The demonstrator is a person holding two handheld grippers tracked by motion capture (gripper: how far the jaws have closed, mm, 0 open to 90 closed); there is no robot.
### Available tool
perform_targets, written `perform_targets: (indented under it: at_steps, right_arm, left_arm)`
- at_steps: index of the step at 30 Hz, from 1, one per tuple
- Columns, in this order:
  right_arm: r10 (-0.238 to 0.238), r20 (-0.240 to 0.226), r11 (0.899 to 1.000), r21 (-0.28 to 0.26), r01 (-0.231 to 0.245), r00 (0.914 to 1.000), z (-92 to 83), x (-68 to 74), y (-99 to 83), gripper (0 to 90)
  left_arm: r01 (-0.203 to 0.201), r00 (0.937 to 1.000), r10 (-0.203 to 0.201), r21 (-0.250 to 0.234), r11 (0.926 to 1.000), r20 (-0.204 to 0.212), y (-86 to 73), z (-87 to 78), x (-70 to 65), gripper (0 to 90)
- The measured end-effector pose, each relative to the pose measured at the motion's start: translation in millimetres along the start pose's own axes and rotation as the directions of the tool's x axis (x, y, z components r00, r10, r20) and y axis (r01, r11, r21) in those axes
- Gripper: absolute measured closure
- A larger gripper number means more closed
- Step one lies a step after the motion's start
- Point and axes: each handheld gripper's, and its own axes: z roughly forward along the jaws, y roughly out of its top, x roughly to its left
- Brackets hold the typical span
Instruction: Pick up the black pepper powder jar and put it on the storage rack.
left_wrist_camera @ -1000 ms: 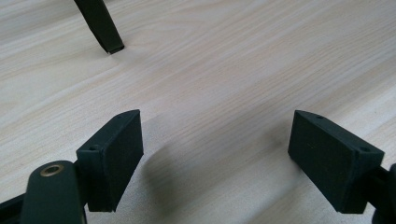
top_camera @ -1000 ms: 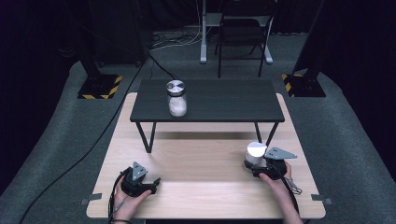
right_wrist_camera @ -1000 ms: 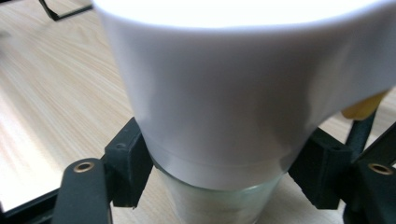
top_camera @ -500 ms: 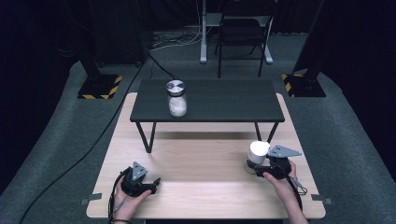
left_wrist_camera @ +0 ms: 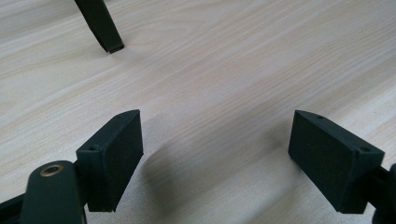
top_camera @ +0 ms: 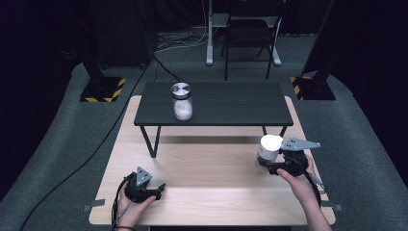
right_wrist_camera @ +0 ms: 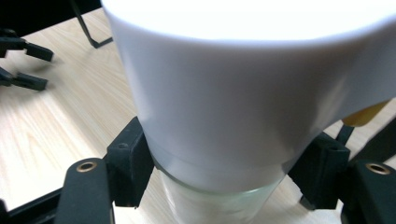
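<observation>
Now right gripper (top_camera: 269, 161) raised off table (top_camera: 211, 173) — fingers clamped on white-lidded jar (top_camera: 267, 150); left gripper (top_camera: 153, 189) low, fingers apart, empty.

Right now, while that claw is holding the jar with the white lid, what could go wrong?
1. The right claw grips the white-lidded jar just under the lid on smooth glass, so it might slip and fall onto the wooden table.
2. The low black table stands close ahead; the jar could bump its edge.
3. The left claw is open and far away, too far to catch it.
</observation>
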Motion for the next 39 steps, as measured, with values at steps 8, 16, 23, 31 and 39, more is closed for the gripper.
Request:
perform_targets:
  at_steps: [8,16,23,31,39]
  right_arm:
    - [-0.041,-0.014,0.999,0.005,0.041,0.999,-9.6,6.4,40.1,30.0]
    - [-0.045,-0.033,0.999,0.001,0.046,0.9984,-13.5,6.9,71.4,30.0]
    - [-0.046,-0.041,0.999,-0.013,0.045,0.9981,-18.9,5.3,90.5,30.0]
    - [-0.037,-0.039,0.998,-0.044,0.035,0.9986,-26.2,0.5,106.9,30.0]
    - [-0.01,-0.013,0.998,-0.07,0.009,0.9999,-20.8,-5.3,115.7,30.0]
  left_arm:
    - [0.002,1.0,-0.002,0.002,1.0,0.002,0.3,0.0,0.6,17.6]
    - [0.004,1.0,-0.004,0.003,1.0,0.004,0.6,0.1,1.3,17.5]
    - [0.006,1.0,-0.006,0.005,1.0,0.006,0.9,0.2,2.0,17.5]
    - [0.007,1.0,-0.007,0.005,1.0,0.006,0.9,0.2,2.0,17.4]
    - [0.007,1.0,-0.007,0.006,1.0,0.007,0.9,0.3,2.2,17.5]
